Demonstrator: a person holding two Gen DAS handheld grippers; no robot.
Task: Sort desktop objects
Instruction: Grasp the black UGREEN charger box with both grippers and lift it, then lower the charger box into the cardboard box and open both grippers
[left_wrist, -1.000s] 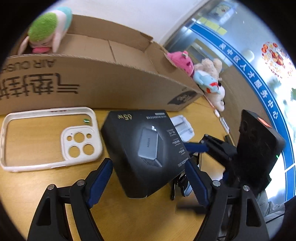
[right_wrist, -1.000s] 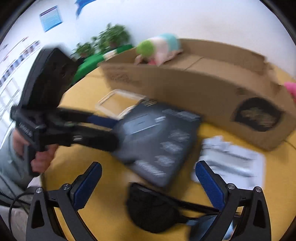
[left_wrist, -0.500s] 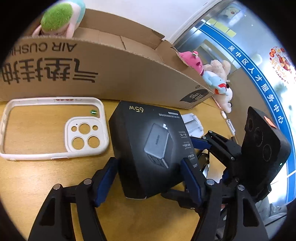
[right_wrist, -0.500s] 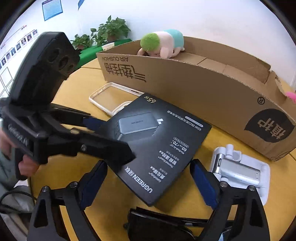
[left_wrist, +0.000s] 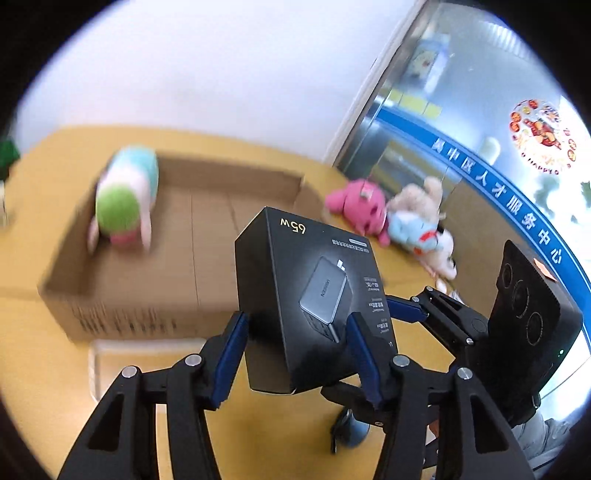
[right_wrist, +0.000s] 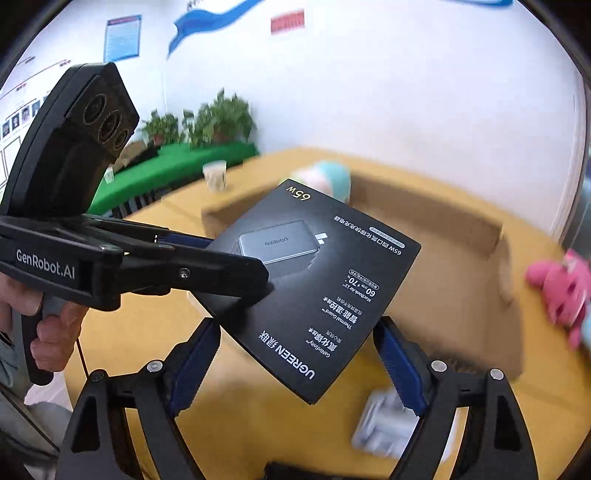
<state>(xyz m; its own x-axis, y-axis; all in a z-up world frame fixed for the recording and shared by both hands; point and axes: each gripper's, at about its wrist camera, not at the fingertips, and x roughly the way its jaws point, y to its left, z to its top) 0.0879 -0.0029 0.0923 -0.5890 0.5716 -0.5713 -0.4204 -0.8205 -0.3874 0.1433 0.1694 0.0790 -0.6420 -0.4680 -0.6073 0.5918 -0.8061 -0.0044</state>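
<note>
A black UGREEN 65W charger box (left_wrist: 314, 306) is held up off the yellow table, tilted, in front of the open cardboard box (left_wrist: 207, 243). My left gripper (left_wrist: 297, 354) is shut on its near end. My right gripper (right_wrist: 295, 363) also grips the same charger box (right_wrist: 317, 280) by its two edges; the left gripper's finger (right_wrist: 207, 273) presses on the box's left corner in the right wrist view. A green, white and blue plush (left_wrist: 125, 199) lies inside the cardboard box at its left.
A pink plush (left_wrist: 360, 206) and a beige and blue plush (left_wrist: 421, 229) lie right of the cardboard box. A white phone case (left_wrist: 110, 350) lies in front of it. A white stand (right_wrist: 388, 424) and a black pouch (left_wrist: 351, 428) lie on the table (right_wrist: 258, 424).
Both grippers closed on the charger box and lifted it off the table, up towards the cardboard box. The cameras now look down into that box.
</note>
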